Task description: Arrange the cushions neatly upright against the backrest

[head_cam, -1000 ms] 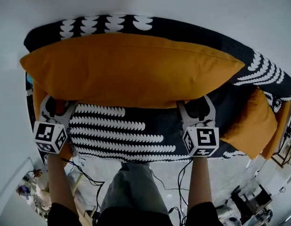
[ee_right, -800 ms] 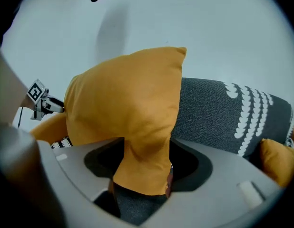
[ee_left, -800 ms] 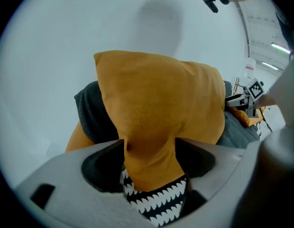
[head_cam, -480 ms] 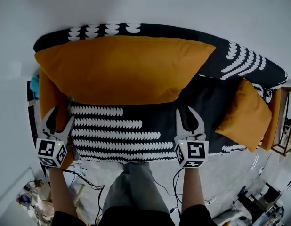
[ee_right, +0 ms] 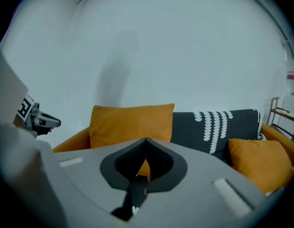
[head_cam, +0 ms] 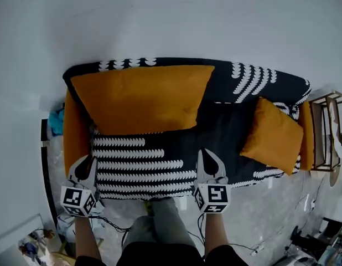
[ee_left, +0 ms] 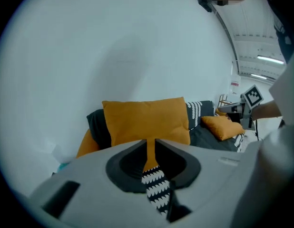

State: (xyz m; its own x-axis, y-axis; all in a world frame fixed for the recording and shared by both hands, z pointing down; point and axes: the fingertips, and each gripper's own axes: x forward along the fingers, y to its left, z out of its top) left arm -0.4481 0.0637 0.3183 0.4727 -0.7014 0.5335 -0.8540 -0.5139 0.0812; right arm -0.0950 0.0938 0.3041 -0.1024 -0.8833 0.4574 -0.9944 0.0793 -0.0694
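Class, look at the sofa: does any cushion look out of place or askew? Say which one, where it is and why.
Yes. The small orange cushion lies askew on the seat toward the right end, not standing against the backrest. The large orange cushion already stands upright against it.

The black fabric sofa with white scalloped stripes (head_cam: 140, 162) stands with its back to the plain white wall (head_cam: 171, 21). At the left end of its seat, the large rectangular orange fabric cushion (head_cam: 139, 98) stands upright against the backrest (head_cam: 254, 81). The cushion's left edge is just beside the orange padded left armrest (head_cam: 75, 131). The small square orange fabric cushion (head_cam: 272, 136) rests tilted at the seat's right end, beside the orange padded right armrest (head_cam: 307, 144). It is well apart from the large one, with bare seat between them. Right of the sofa, just beside that armrest, stands a light wooden rack (head_cam: 326, 132). The pale floor (head_cam: 265, 215) lies before the sofa's front edge.
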